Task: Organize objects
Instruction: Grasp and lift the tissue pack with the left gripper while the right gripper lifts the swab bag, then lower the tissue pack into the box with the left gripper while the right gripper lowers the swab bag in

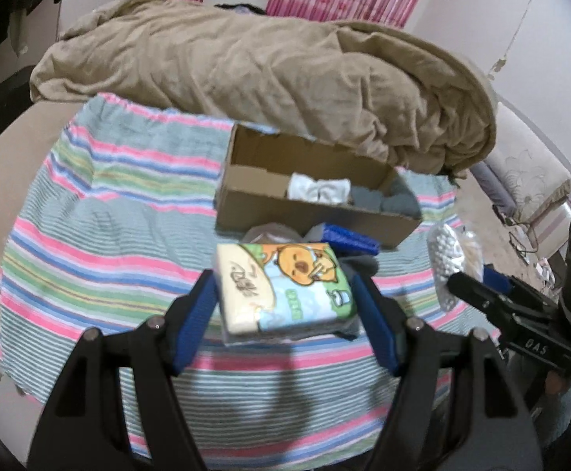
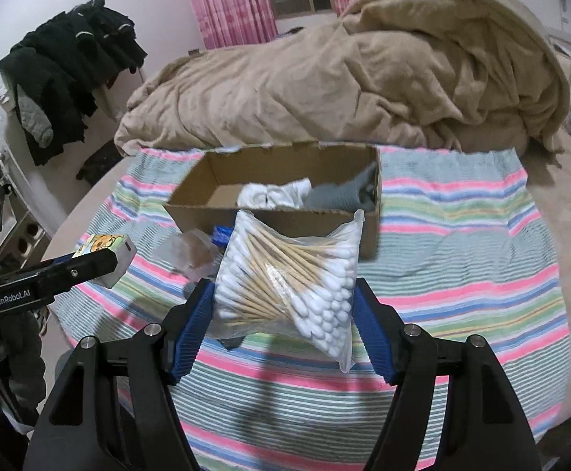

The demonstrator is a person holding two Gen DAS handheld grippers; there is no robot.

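My left gripper (image 1: 283,294) is shut on a tissue pack (image 1: 281,286) with an orange cartoon print, held above the striped cloth. My right gripper (image 2: 283,302) is shut on a clear bag of cotton swabs (image 2: 285,278), also off the cloth. The cardboard box (image 2: 285,219) stands just beyond both, open at the top, with a white cloth (image 2: 273,194) and a grey cloth (image 2: 340,194) inside. In the left wrist view the box (image 1: 309,216) sits ahead, and the right gripper (image 1: 462,278) with the swab bag (image 1: 448,253) shows at right. The left gripper (image 2: 105,259) shows at left in the right wrist view.
A striped cloth (image 2: 462,259) covers the bed. A tan blanket (image 2: 344,78) is heaped behind the box. A blue item (image 1: 352,235) and crumpled clear plastic (image 2: 195,251) lie in front of the box. Dark clothes (image 2: 70,62) hang at far left.
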